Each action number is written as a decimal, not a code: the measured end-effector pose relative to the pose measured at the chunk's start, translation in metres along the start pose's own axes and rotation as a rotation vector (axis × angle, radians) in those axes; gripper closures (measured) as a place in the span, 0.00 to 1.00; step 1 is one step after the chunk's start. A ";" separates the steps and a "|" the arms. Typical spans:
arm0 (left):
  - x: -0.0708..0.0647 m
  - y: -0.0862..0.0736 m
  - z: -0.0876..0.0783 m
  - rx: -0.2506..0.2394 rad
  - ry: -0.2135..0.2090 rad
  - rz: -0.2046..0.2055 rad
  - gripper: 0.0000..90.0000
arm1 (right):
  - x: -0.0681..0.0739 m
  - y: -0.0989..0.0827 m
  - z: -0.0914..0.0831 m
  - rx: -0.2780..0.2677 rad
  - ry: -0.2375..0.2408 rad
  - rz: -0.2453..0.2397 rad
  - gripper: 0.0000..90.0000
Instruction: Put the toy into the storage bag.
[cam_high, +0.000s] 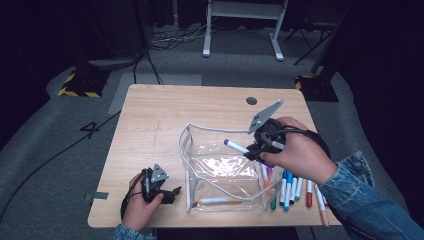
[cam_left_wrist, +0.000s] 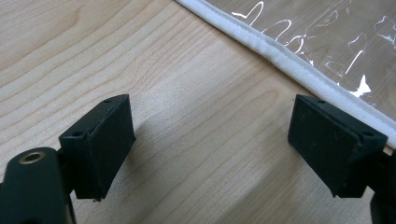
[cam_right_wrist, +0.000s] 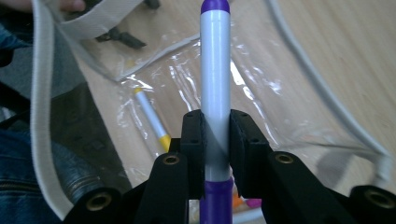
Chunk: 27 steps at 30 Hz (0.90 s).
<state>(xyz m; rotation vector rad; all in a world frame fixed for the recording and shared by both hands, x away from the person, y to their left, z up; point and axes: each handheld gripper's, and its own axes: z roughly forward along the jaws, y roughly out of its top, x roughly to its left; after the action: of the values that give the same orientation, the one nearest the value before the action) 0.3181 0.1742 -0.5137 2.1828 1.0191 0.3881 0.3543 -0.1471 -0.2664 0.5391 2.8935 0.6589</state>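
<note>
Two grippers work over a pale wooden tabletop (cam_high: 160, 115). On the right, the right gripper (cam_high: 256, 150) is held above a clear plastic pouch (cam_high: 220, 172) with white piping, its jaws pinching a purple marker (cam_high: 236, 146) around the white barrel; in the right gripper view the purple marker (cam_right_wrist: 215, 84) runs straight up between the black pads, purple cap at the far end and a purple band just below the grip. The marker hangs over the pouch's open middle, apart from the plastic. Inside the pouch, near its front edge, lies a yellow marker (cam_high: 217, 201), seen again in the right gripper view as a white barrel with yellow ends (cam_right_wrist: 150, 116). Right of the pouch, a loose row of markers (cam_high: 292, 190) in blue, green, orange, red and perhaps pink rests on the tabletop, partly under the person's right hand (cam_high: 300, 152); the colours are hard to sort at this size. At the near left, the left gripper (cam_high: 167, 192) sits low by the tabletop's front edge, just beside the pouch, its jaws spread with only bare wood between them; the left gripper view shows the pouch's white piping (cam_left_wrist: 280, 53) crossing the far right corner.
</note>
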 end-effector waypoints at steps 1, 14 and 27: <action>0.000 0.000 0.000 0.000 0.000 0.000 0.17 | 0.000 0.000 0.000 0.000 0.000 0.000 0.86; 0.000 0.000 0.000 0.000 -0.002 0.001 0.16 | 0.024 0.017 0.059 0.155 0.130 -0.160 0.86; -0.001 0.001 0.001 -0.001 -0.007 -0.003 0.16 | 0.033 0.021 0.119 0.291 0.220 -0.235 0.86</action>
<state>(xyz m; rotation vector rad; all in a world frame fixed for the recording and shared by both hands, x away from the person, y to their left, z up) 0.3185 0.1730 -0.5140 2.1798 1.0178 0.3793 0.3536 -0.0700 -0.3651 0.1547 3.2128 0.2800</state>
